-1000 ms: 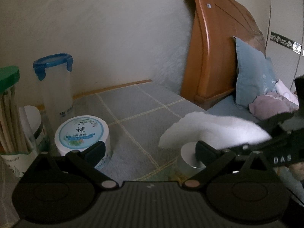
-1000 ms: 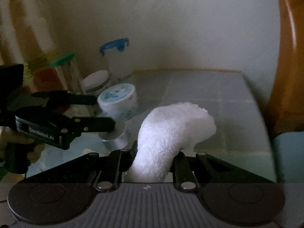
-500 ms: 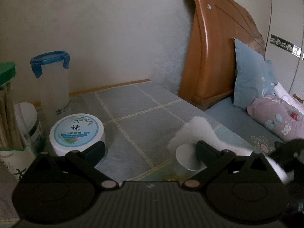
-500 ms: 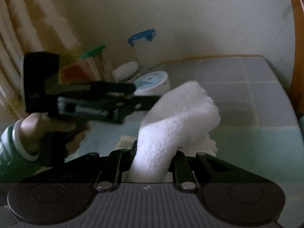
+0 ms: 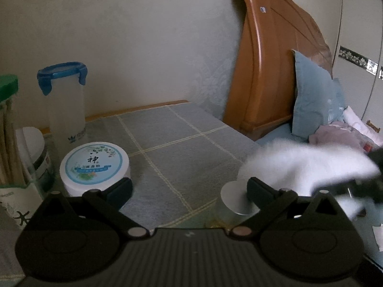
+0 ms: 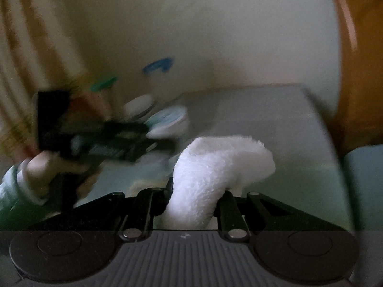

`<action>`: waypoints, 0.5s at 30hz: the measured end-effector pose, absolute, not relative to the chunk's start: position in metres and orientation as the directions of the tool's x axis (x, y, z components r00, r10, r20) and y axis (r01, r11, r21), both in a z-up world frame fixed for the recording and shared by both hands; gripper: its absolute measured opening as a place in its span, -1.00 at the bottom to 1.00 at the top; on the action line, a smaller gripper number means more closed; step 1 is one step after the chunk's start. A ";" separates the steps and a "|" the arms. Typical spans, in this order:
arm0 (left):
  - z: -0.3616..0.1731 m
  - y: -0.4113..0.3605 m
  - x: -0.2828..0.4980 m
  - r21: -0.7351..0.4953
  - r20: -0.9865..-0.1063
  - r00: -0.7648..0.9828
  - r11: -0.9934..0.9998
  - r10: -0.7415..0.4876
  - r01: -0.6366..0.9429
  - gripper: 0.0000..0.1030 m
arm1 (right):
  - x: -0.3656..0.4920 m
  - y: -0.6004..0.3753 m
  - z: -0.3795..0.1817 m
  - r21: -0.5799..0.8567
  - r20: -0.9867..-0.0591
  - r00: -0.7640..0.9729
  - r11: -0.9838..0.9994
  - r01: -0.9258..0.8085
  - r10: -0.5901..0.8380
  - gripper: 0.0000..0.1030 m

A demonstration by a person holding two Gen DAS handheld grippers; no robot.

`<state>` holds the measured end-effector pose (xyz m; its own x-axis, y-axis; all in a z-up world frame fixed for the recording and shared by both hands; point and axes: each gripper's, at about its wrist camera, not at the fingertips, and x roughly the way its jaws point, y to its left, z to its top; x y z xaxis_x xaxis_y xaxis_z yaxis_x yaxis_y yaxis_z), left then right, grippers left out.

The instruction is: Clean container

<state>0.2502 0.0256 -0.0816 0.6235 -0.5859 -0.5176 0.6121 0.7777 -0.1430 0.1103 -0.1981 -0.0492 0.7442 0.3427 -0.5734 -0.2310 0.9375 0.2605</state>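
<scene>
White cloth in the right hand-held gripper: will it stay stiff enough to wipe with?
Probably not: the cloth bends and droops past the right hand-held gripper, so it looks floppy. Its fluffy pile suggests light and grippy, unlikely to slip.

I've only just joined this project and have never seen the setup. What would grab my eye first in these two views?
The fluffy white cloth, pinched in the right gripper, fills the middle of the right wrist view. In the left wrist view, the left gripper stands wide open over the grey checked table cover, with a small silver-capped container by one fingertip. A round white tin sits at the left.
</scene>
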 end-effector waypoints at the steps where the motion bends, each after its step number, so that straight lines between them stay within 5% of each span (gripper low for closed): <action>1: -0.082 0.026 0.250 -0.145 -0.517 0.624 0.778 -0.587 0.611 0.99 | 0.115 -0.202 -0.046 0.235 -0.570 0.759 0.948 -0.216 0.315 -0.64; 5: -0.083 0.027 0.250 -0.157 -0.514 0.622 0.778 -0.591 0.609 0.99 | 0.141 -0.204 -0.048 0.172 -0.574 0.772 0.962 -0.212 0.272 -0.64; 15: -0.080 0.025 0.249 -0.148 -0.524 0.622 0.782 -0.581 0.606 1.00 | 0.140 -0.173 -0.075 0.291 -0.596 0.682 0.906 -0.309 0.424 -0.61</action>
